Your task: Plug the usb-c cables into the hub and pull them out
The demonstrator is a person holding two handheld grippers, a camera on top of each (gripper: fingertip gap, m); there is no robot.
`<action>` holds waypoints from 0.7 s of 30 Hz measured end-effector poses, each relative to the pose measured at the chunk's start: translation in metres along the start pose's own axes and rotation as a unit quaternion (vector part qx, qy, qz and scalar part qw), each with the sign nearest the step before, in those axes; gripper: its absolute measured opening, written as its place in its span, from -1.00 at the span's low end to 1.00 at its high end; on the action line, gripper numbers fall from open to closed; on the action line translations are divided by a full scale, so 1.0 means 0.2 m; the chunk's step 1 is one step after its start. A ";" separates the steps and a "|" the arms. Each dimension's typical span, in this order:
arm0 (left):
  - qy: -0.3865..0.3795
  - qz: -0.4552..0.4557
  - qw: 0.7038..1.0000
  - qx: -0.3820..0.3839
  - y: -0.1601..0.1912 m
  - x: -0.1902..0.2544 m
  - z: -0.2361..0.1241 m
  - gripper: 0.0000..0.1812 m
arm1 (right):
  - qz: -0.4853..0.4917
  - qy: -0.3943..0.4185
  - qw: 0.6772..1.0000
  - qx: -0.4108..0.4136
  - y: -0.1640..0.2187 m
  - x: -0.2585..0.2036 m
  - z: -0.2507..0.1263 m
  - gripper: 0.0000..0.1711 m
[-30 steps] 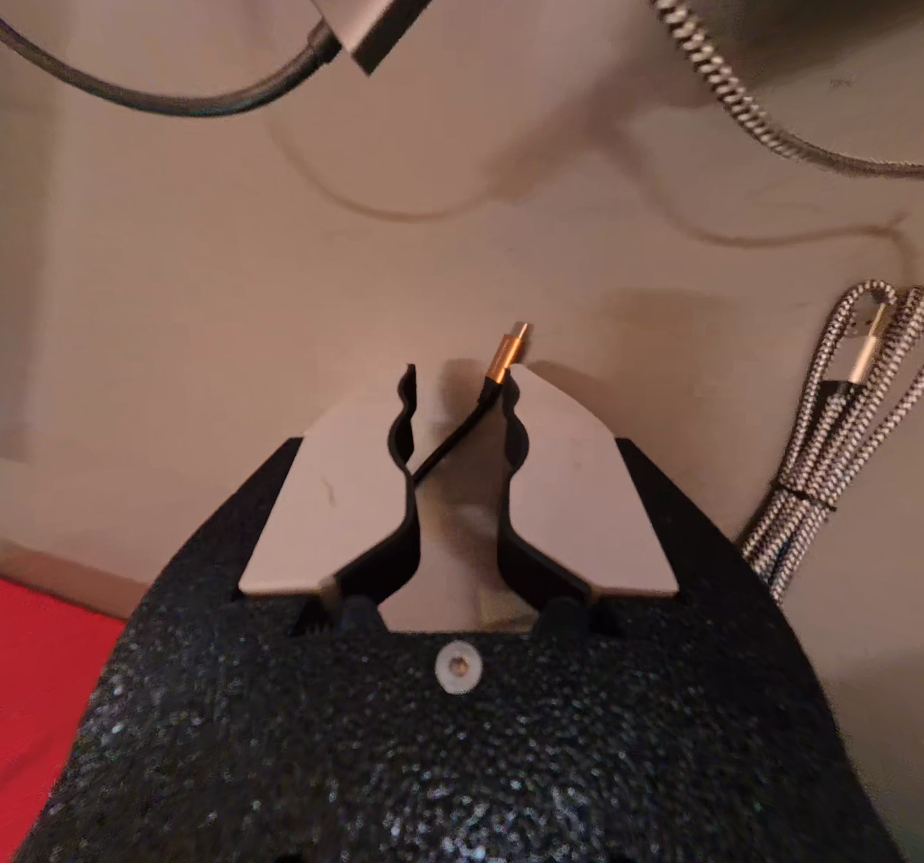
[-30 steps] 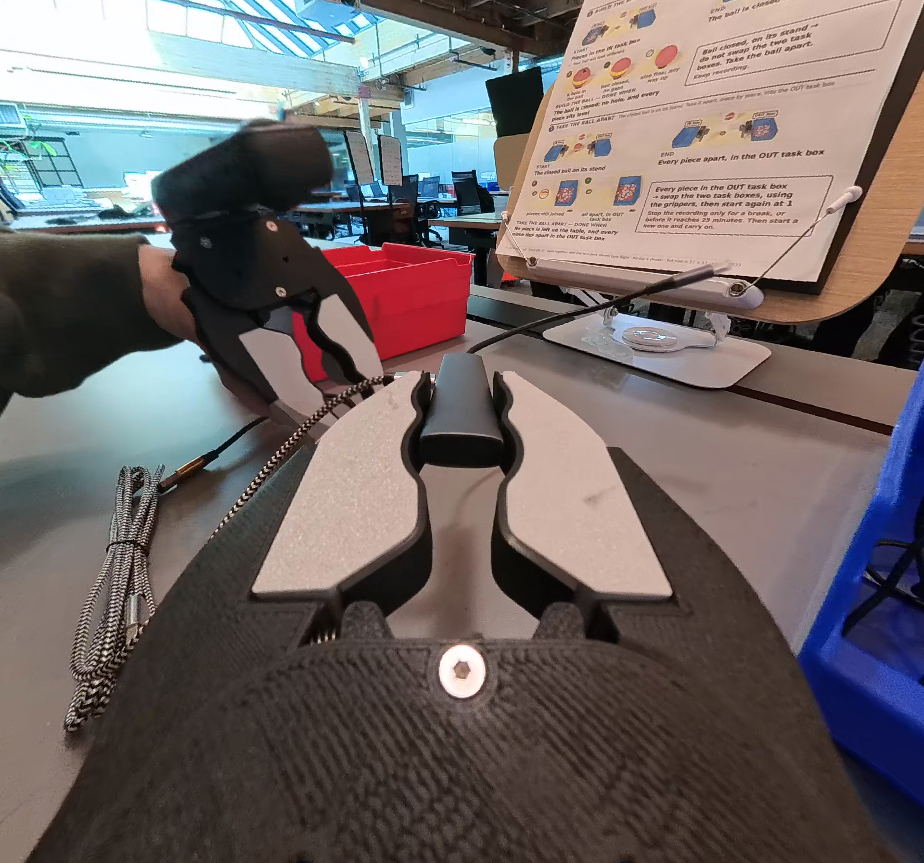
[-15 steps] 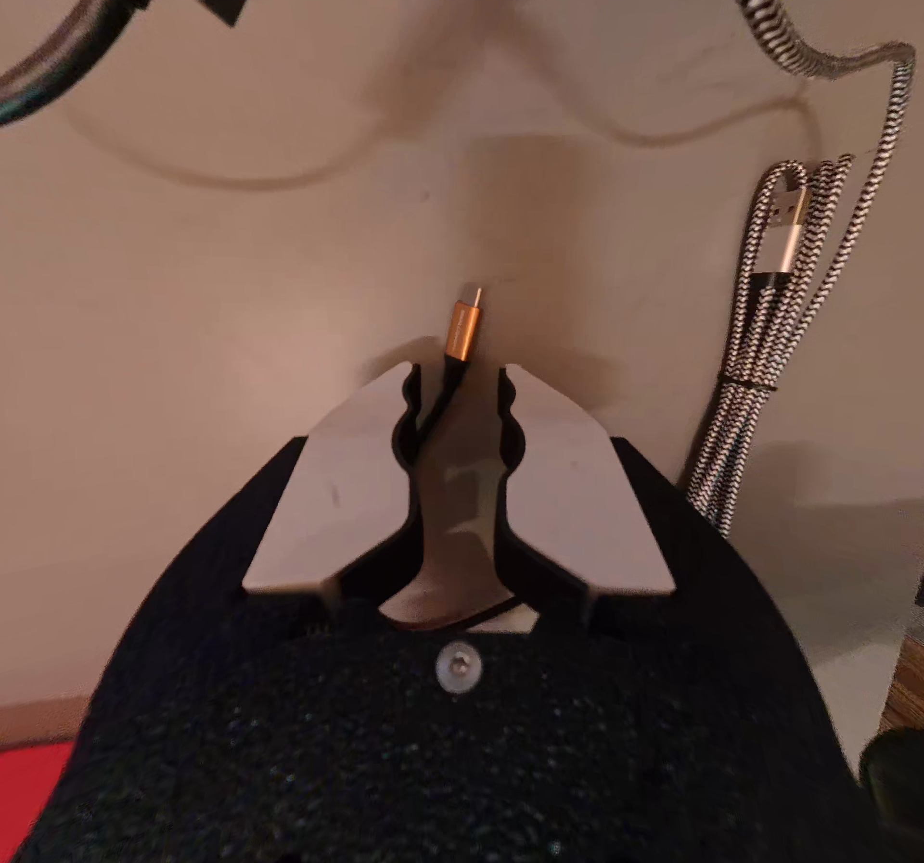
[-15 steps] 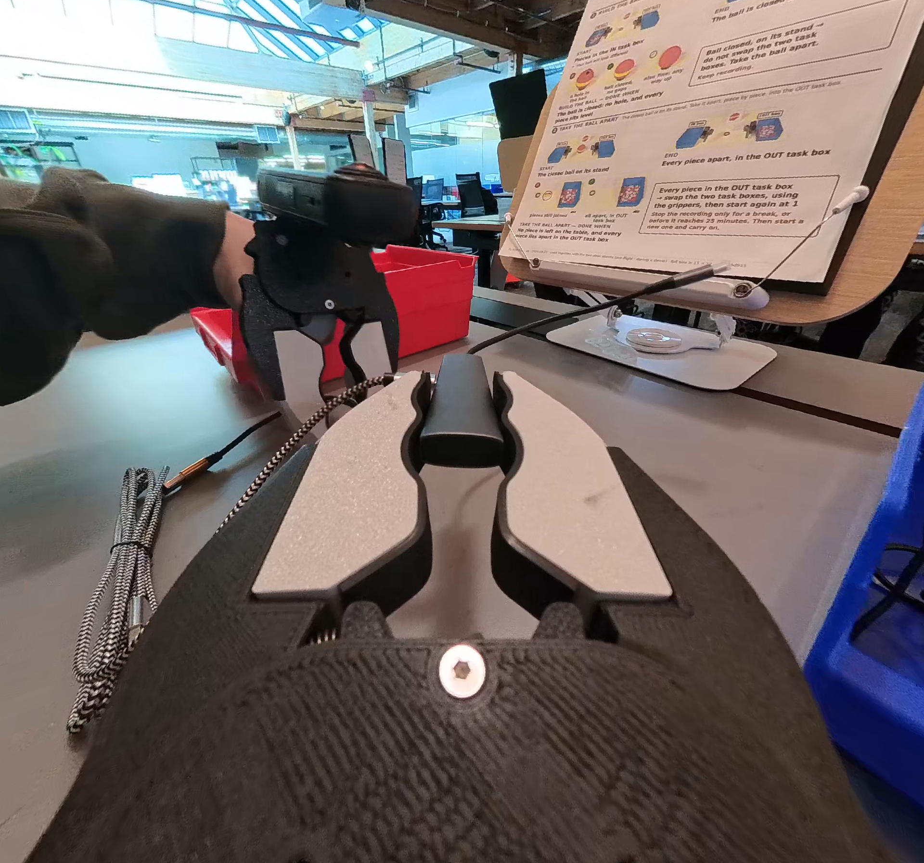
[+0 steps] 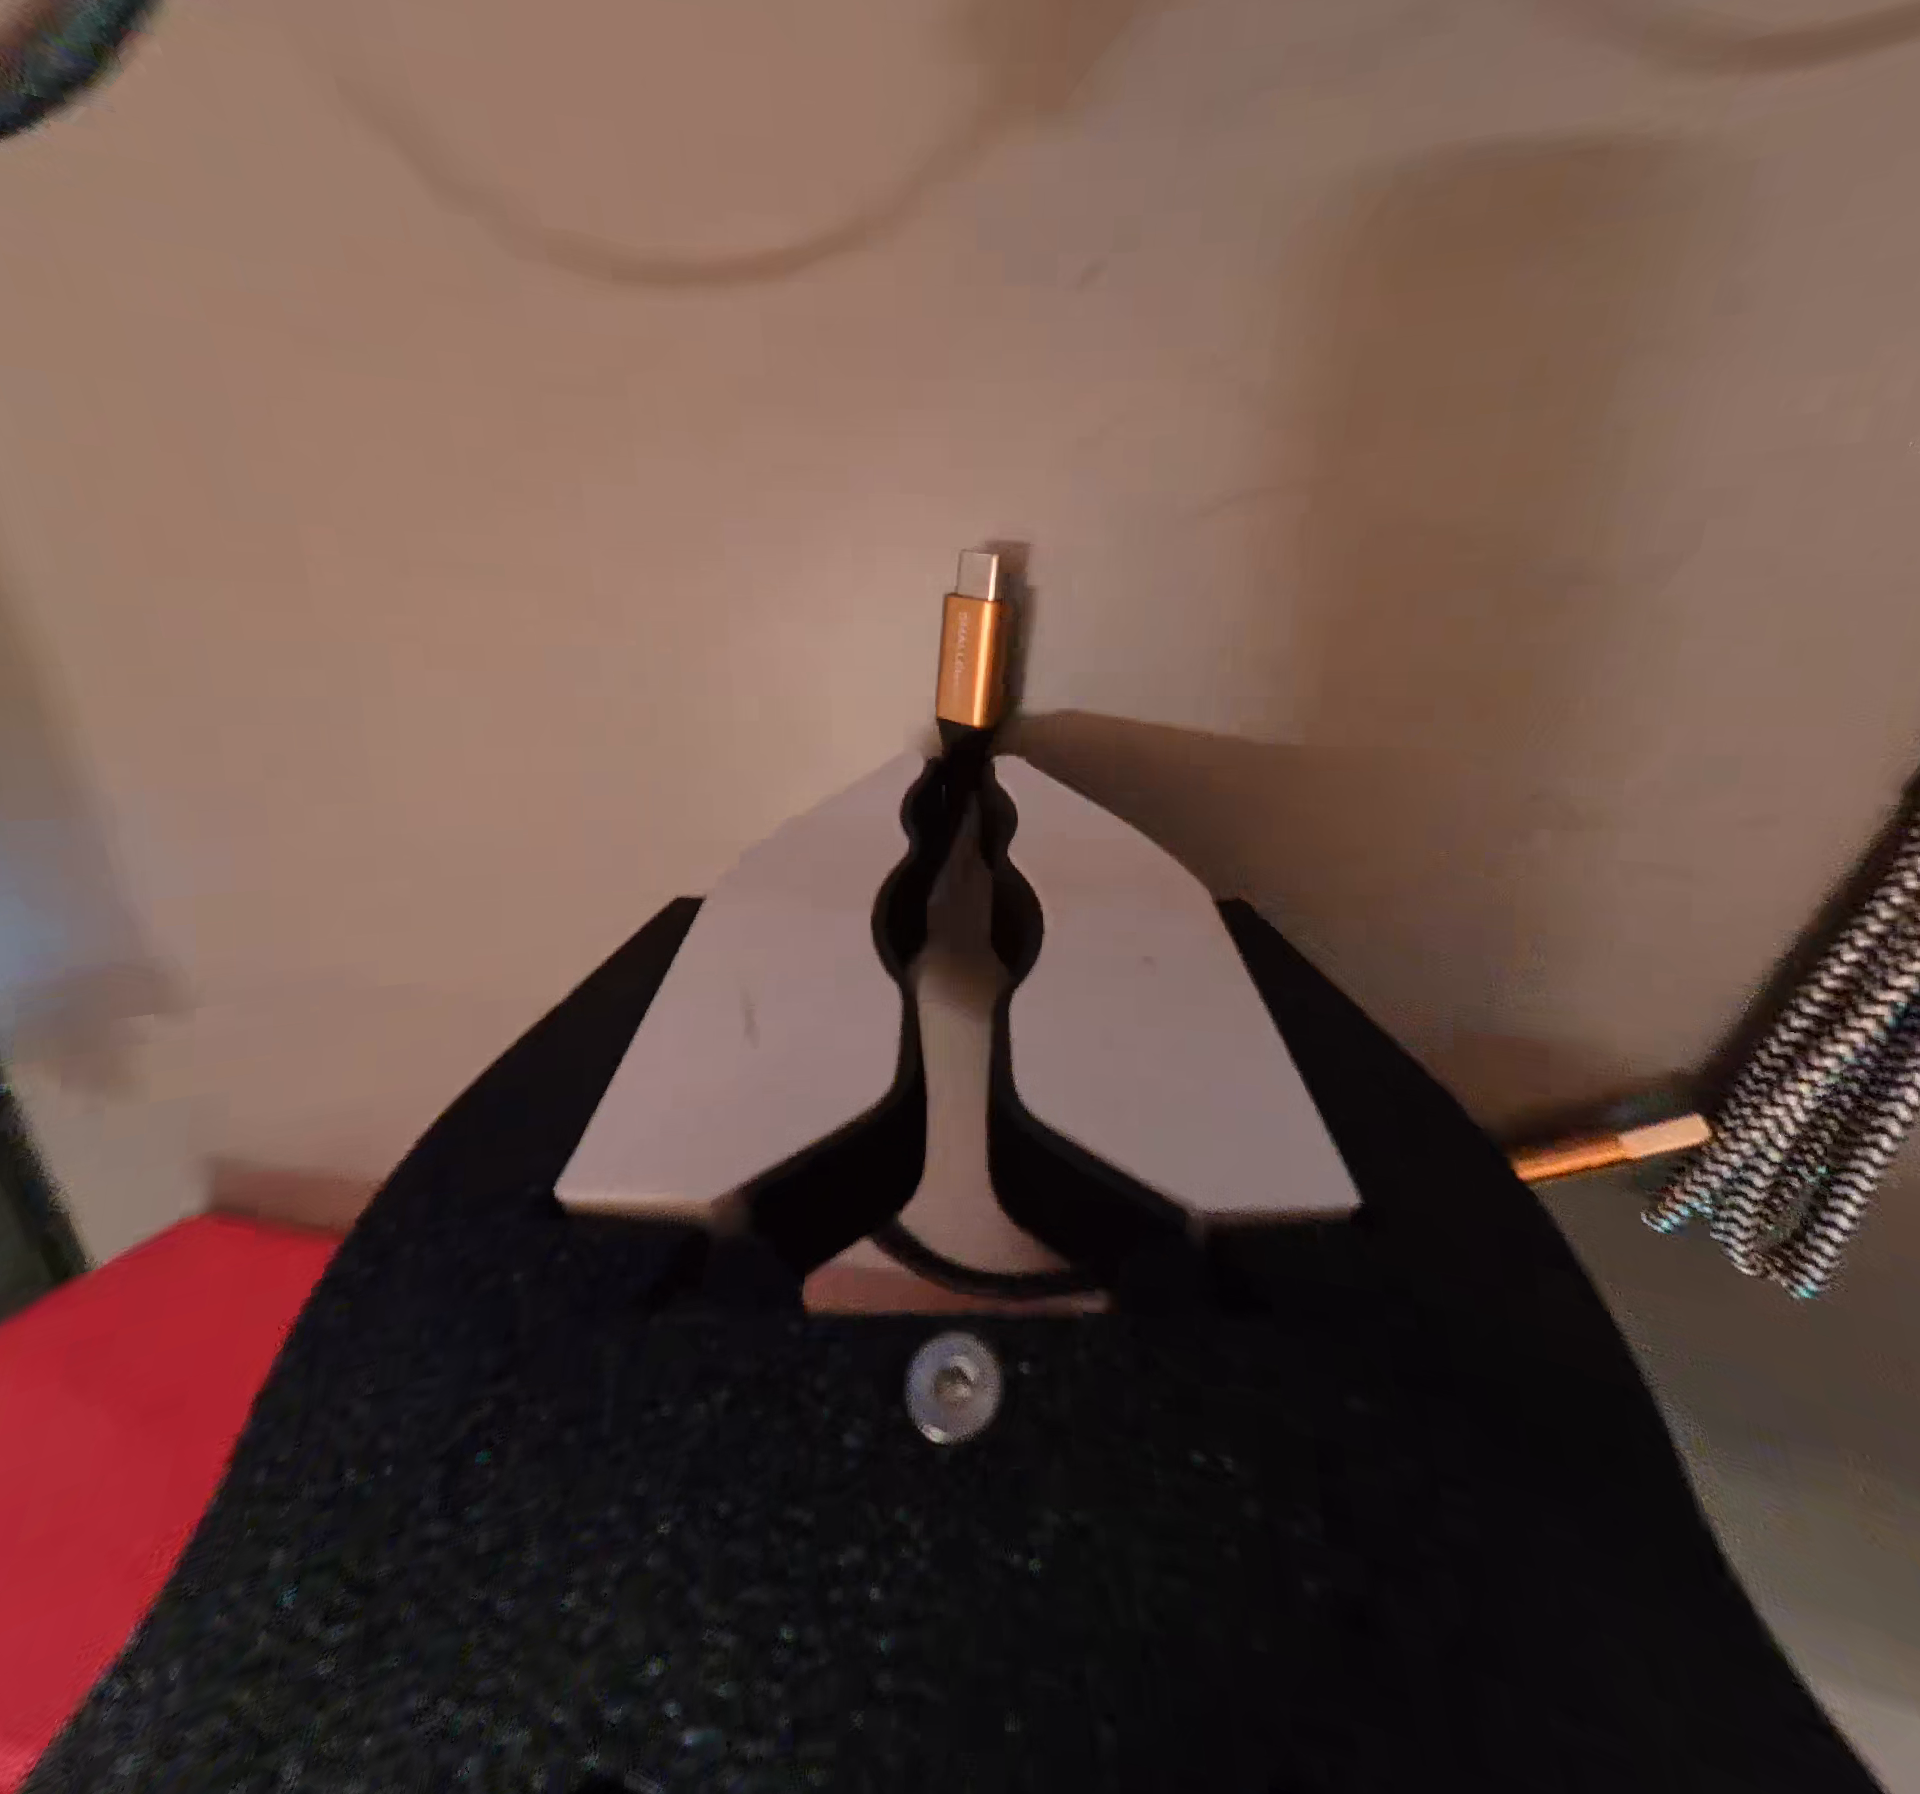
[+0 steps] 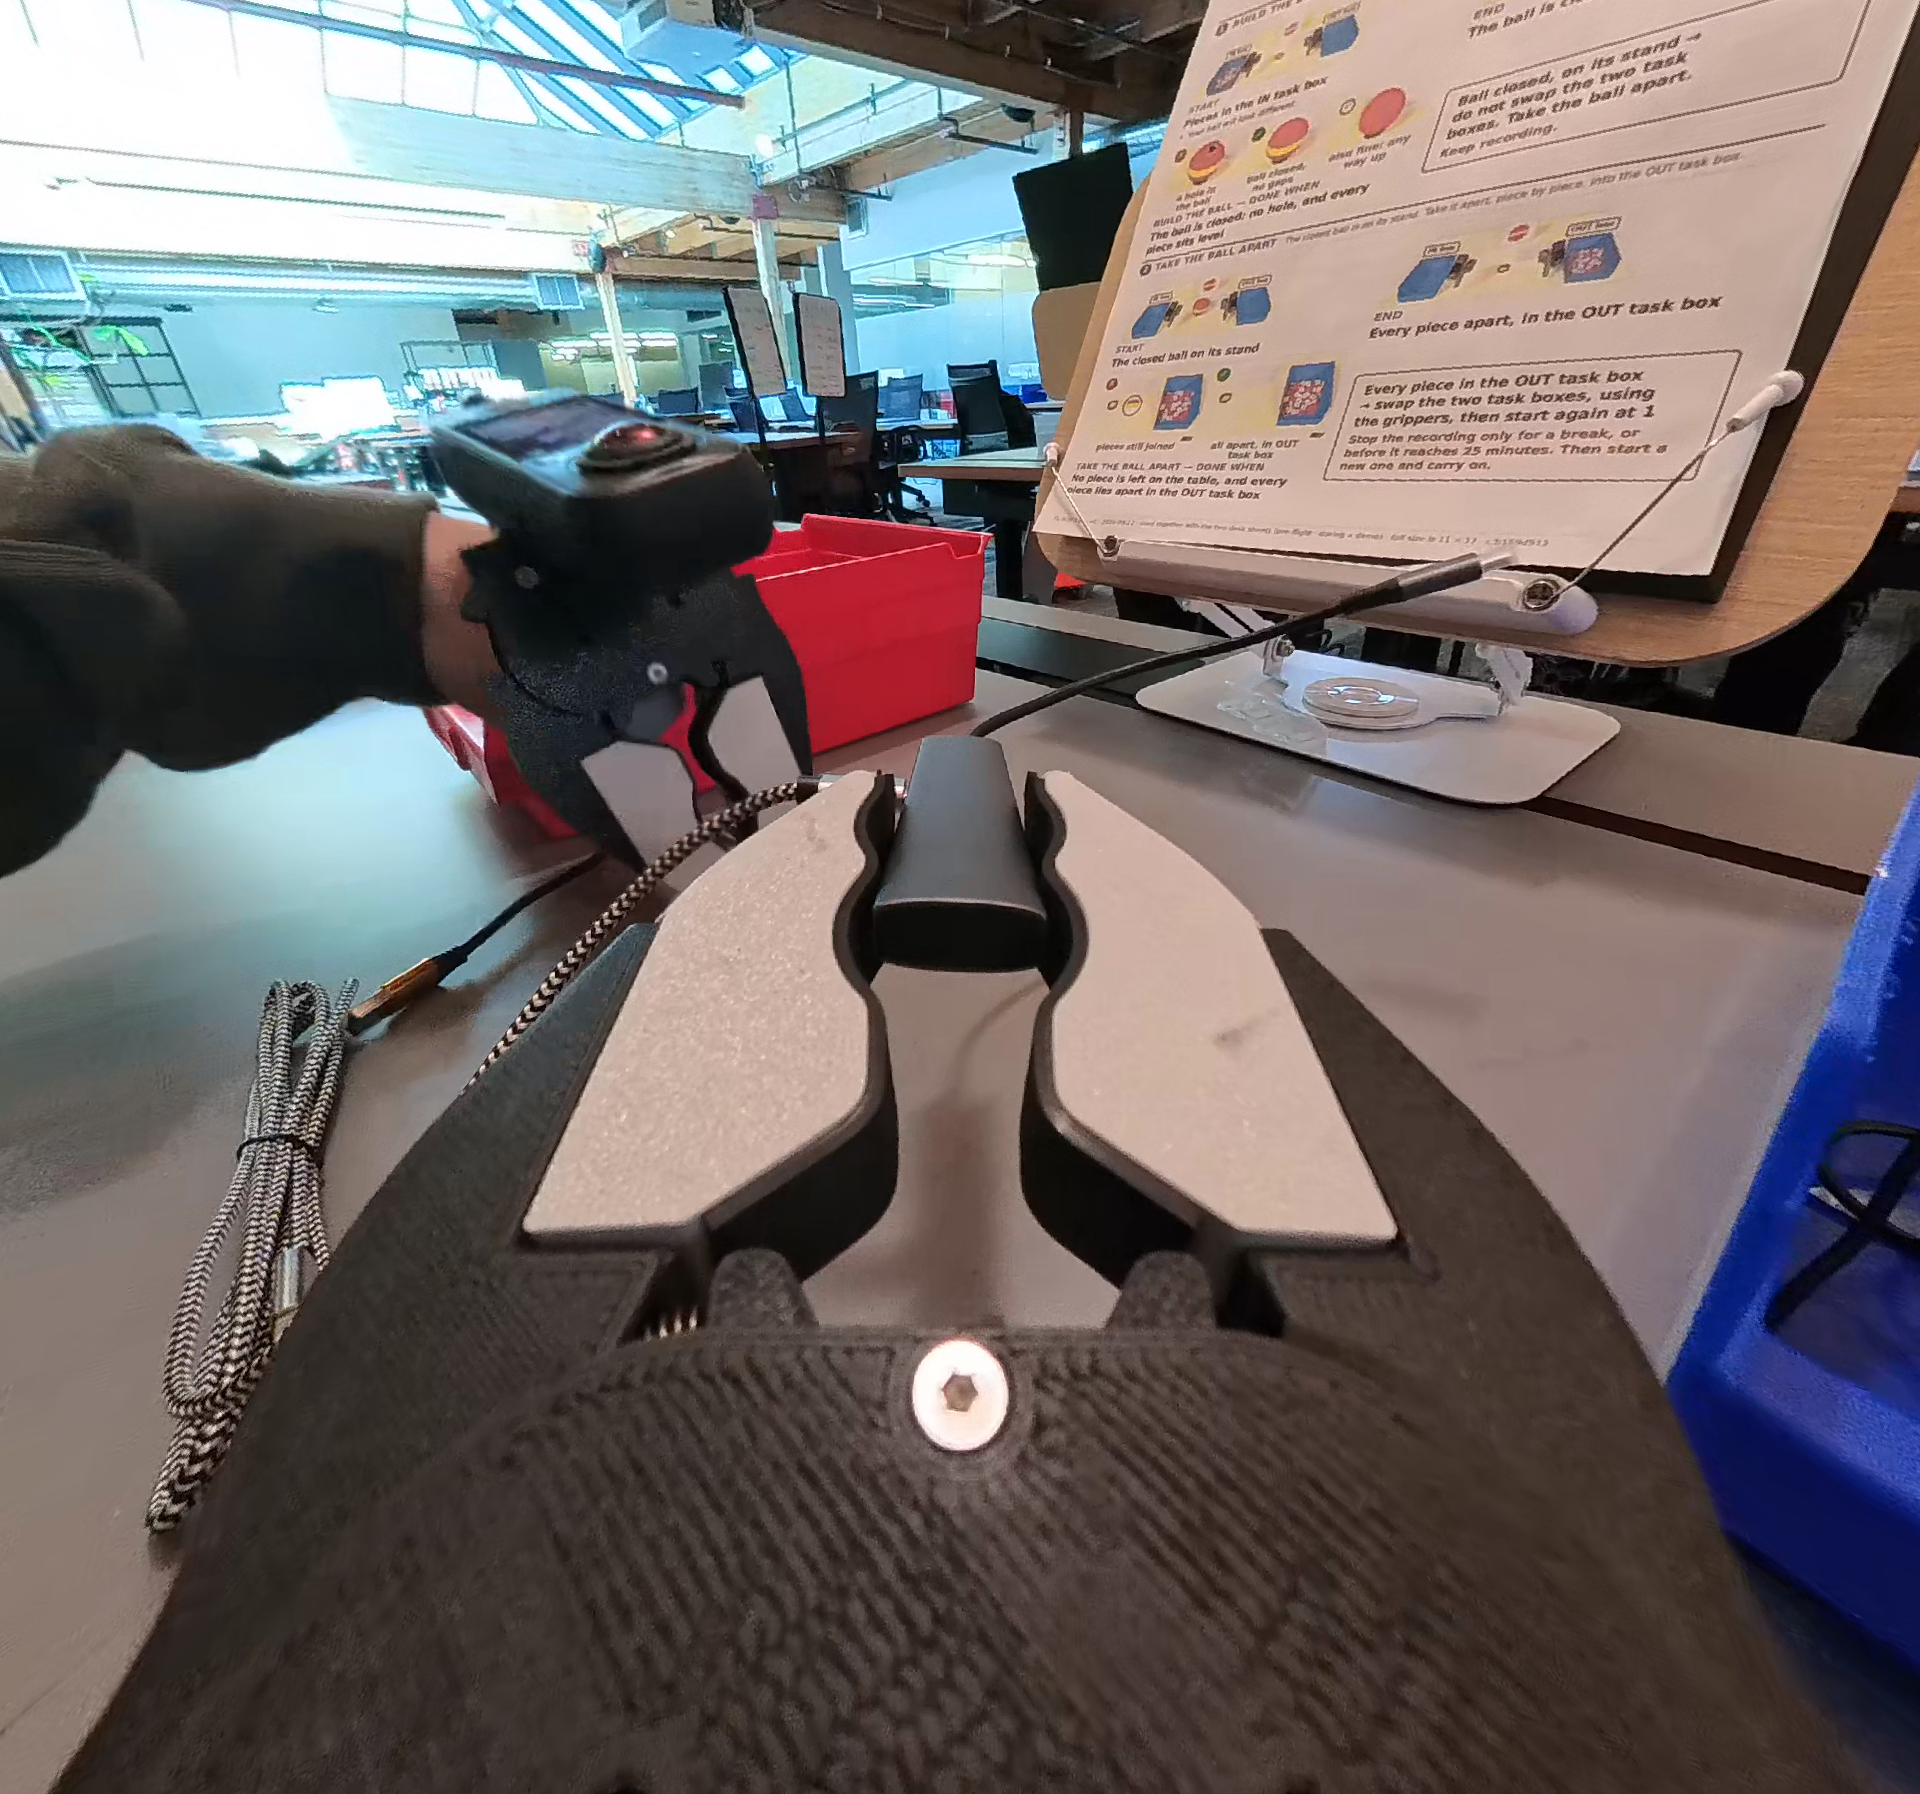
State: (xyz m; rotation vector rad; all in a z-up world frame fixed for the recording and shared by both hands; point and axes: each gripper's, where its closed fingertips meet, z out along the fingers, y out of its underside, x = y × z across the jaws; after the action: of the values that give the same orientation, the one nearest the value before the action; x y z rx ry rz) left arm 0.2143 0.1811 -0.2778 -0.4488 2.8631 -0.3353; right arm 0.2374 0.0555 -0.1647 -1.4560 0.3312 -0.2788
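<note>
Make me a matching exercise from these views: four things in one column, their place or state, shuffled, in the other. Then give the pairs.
Things
1. hub
2. orange plug
3. striped cable bundle
4. red bin

Places or states
A. lying coiled on the table
B. sticking out past the left gripper, which is shut on its black cable
C. clamped in the right gripper
D. standing behind the left gripper, seen from the right wrist

Pairs: 1-C, 2-B, 3-A, 4-D
</note>
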 end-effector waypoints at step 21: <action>-0.418 -0.059 0.887 0.186 -0.22 0.05 -0.52 -0.93 | -0.012 0.004 1.000 0.002 0.00 -0.01 0.00 -0.72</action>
State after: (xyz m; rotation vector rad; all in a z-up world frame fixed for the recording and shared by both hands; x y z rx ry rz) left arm 0.1908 0.1569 -0.1697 -0.5247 1.8834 -0.5393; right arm 0.2360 0.0554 -0.1642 -1.4562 0.3197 -0.3038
